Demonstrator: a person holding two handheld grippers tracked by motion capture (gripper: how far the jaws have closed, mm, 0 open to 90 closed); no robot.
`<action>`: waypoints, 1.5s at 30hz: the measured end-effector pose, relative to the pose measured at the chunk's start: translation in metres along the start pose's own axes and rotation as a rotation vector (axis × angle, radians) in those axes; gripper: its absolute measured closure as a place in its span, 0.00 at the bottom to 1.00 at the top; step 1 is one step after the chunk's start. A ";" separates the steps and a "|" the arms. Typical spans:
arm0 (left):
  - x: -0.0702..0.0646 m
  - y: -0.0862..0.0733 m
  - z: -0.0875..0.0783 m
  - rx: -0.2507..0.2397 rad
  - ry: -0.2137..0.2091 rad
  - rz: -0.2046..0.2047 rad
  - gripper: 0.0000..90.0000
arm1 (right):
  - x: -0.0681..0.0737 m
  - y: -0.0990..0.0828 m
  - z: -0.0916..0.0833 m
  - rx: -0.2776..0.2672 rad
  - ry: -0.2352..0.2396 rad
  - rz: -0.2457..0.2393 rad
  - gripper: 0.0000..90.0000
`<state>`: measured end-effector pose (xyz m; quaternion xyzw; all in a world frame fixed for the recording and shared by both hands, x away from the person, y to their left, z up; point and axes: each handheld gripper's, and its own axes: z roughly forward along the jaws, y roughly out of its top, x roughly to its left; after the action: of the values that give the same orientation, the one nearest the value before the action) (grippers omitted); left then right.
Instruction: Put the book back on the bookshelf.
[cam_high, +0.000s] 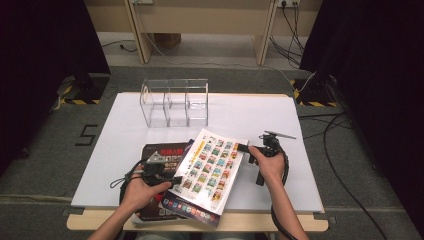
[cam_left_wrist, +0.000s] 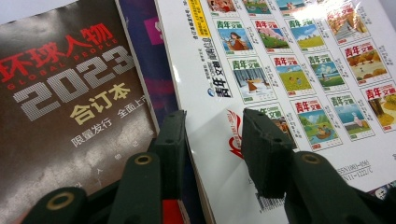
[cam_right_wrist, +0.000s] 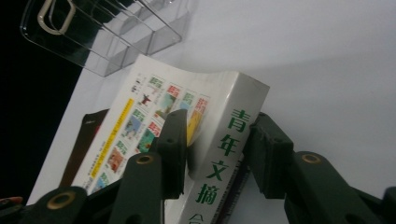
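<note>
The left gripper (cam_high: 172, 179) pinched the near edge of the white magazine (cam_high: 210, 167), which lay tilted across a dark magazine (cam_high: 162, 152) and a purple one (cam_left_wrist: 149, 60). At the white magazine's far right corner, the right gripper (cam_high: 246, 148) straddled its spine, jaws spread. Beyond the white magazine stood a clear organiser (cam_high: 174, 102) on the white table (cam_high: 250, 112).

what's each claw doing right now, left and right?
Left claw: straddles the edge of the white volume; grip cannot be told.
Right claw: jaws around the white volume's spine corner; whether they clamp it cannot be told.
</note>
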<state>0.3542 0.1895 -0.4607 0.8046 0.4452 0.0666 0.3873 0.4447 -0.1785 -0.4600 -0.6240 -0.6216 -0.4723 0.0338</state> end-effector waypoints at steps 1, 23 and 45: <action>0.000 0.000 0.000 -0.001 -0.001 -0.001 0.67 | 0.001 -0.001 0.001 0.004 -0.006 -0.007 0.69; 0.001 0.000 0.000 -0.001 -0.002 -0.002 0.67 | -0.011 -0.005 0.012 0.062 0.088 0.097 0.74; 0.010 -0.007 -0.015 -0.083 -0.025 -0.058 0.69 | 0.026 0.007 0.000 -0.035 0.183 0.114 0.82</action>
<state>0.3487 0.2082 -0.4578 0.7754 0.4603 0.0637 0.4276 0.4446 -0.1606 -0.4396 -0.6133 -0.5709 -0.5354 0.1063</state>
